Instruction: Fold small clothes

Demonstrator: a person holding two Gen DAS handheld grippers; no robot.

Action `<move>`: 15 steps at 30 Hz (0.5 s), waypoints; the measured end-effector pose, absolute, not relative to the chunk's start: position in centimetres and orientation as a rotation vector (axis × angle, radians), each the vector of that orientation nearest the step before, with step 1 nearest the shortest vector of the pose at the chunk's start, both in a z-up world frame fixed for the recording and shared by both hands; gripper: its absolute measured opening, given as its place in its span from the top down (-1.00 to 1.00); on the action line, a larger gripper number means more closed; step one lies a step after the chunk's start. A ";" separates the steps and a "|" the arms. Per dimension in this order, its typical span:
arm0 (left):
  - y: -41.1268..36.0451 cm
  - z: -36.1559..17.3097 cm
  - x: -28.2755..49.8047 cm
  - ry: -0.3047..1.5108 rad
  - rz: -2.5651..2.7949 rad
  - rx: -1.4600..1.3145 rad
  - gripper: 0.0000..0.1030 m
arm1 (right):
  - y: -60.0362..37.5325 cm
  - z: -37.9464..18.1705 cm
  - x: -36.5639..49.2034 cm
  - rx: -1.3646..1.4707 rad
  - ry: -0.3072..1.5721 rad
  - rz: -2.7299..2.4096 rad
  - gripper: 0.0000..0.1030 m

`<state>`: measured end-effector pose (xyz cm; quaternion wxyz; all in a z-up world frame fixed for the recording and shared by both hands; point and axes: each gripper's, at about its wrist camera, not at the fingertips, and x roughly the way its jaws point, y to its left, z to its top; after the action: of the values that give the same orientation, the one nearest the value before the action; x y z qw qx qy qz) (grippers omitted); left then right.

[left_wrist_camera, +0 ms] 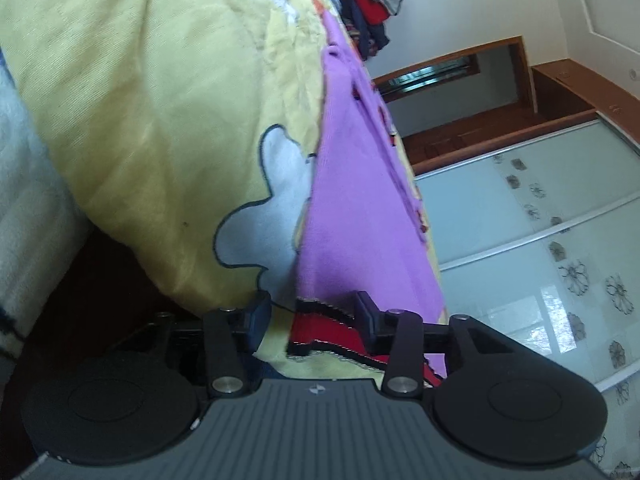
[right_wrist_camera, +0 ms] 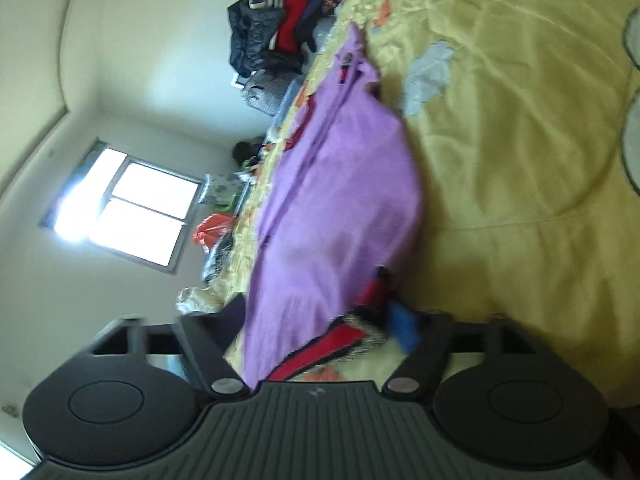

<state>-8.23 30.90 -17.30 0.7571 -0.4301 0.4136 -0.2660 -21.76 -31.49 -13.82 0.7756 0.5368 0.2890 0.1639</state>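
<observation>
One purple garment (left_wrist_camera: 360, 184) lies spread on a bed covered by one yellow quilt (left_wrist_camera: 140, 100), which carries pale cloud-shaped patches outlined in dark thread. The garment is a small knitted top, plain lilac across the body, with a red and black striped hem (left_wrist_camera: 328, 330) at the near end and a red-trimmed neck opening at the far end in the right wrist view. Two grippers face that hem from either side. The left gripper (left_wrist_camera: 314, 308) has its jaws partly apart, with the striped hem lying between the fingers, and the pads do not press on it. The right gripper (right_wrist_camera: 316, 334) has its jaws spread wide, the hem and lilac cloth again lying between them unpinched; this view is blurred. One heap of dark and red clothes (right_wrist_camera: 288, 28) sits at the far end of the bed. One bright window (right_wrist_camera: 124, 208) shows on the wall.
</observation>
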 end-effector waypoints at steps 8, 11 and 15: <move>29.9 -17.1 -7.9 0.890 -0.603 -0.934 0.86 | -31.7 -15.2 -20.4 1.083 0.666 0.250 0.98; 30.0 -16.5 -8.1 0.896 -0.592 -0.927 0.92 | -32.2 -16.3 -20.8 1.108 0.637 0.272 0.94; 30.6 -15.3 -8.9 0.855 -0.601 -0.938 0.94 | -32.1 -15.4 -21.3 1.064 0.618 0.270 0.94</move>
<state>-8.89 30.58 -15.28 0.7635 -0.4314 0.3933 -0.2762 -21.28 -32.11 -15.36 0.8080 0.4975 0.2891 0.1264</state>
